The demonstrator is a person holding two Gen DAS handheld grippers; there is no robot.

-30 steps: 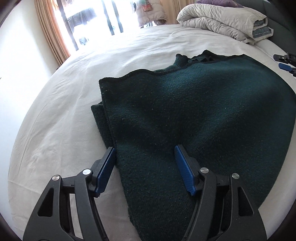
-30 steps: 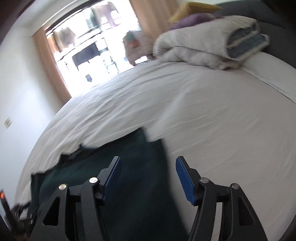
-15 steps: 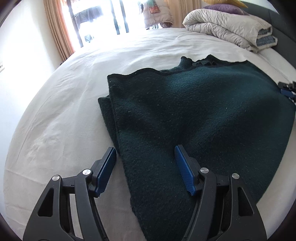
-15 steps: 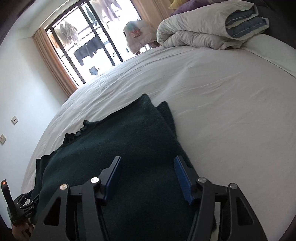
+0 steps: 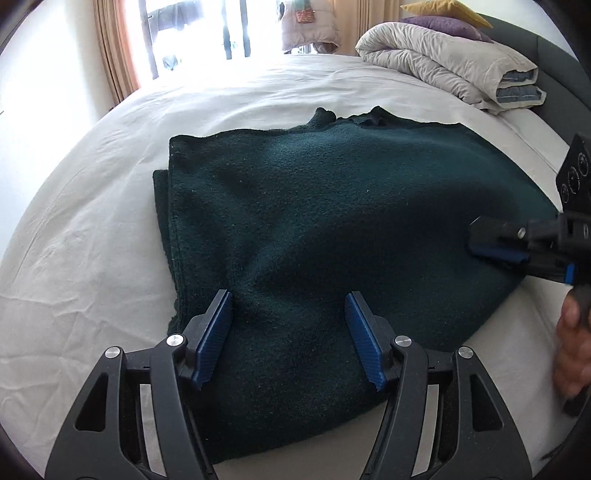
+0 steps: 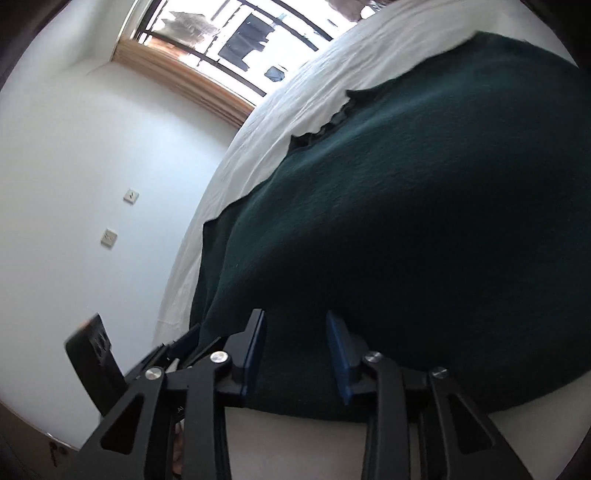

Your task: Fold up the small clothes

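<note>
I am looking across a wide bed (image 5: pixel 92 229) dressed in a creased white sheet, and the dark green sweater (image 5: pixel 332 221) is lying folded on it, one layer peeking out along its left side. Behind it, bright daylight is coming through a tall window (image 5: pixel 207 33) with tan curtains (image 5: pixel 114 44), and a rolled beige duvet (image 5: pixel 443 70) is sitting at the head of the bed with purple and yellow pillows (image 5: pixel 443 18) on top, against a dark headboard (image 5: pixel 546 59). A white wall (image 6: pixel 74 184) with two switch plates is showing in the right wrist view. My left gripper (image 5: pixel 288 332) is closing slightly, its pads still clear of the sweater's near edge. My right gripper (image 6: pixel 295 350) is closing over the sweater's right side, knit lying between its pads, not yet pinched.
</note>
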